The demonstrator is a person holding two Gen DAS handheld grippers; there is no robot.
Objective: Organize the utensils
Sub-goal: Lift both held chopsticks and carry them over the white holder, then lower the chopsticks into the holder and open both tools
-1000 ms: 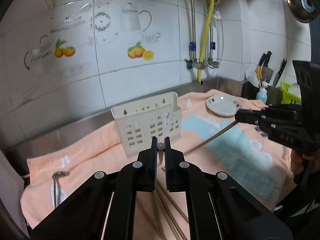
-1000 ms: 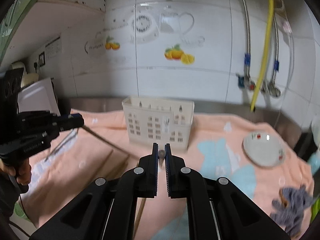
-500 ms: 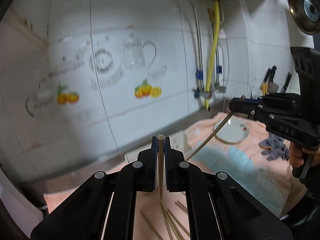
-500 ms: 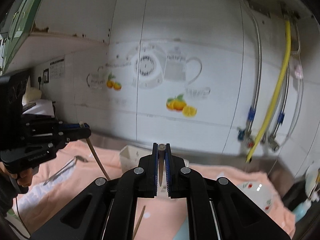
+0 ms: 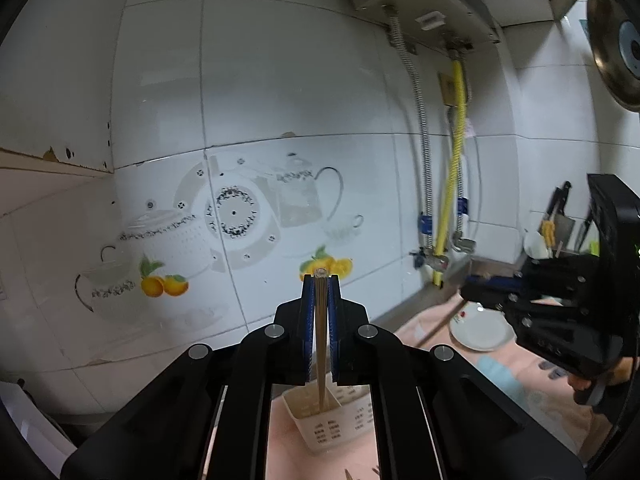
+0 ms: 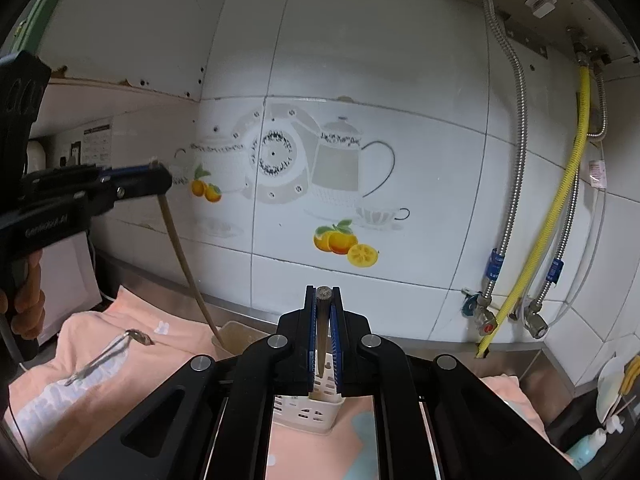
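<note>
Each chopstick (image 5: pixel 320 336) is light, stiff and smooth, so a pinch near its thick top end seems best, letting the tip hang over the white holder (image 5: pixel 332 416) on the pink towel (image 6: pixel 132 364). The left gripper (image 5: pixel 320 284) and right gripper (image 6: pixel 323 296) are each clamped on one such stick.

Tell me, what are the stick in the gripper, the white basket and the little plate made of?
Chopstick: probably bamboo or wood, pale tan, matte, faint grain.
Basket: looks like plastic, cream, moulded with cut-out holes.
Plate: likely glazed ceramic, white and shiny with small red marks.
</note>
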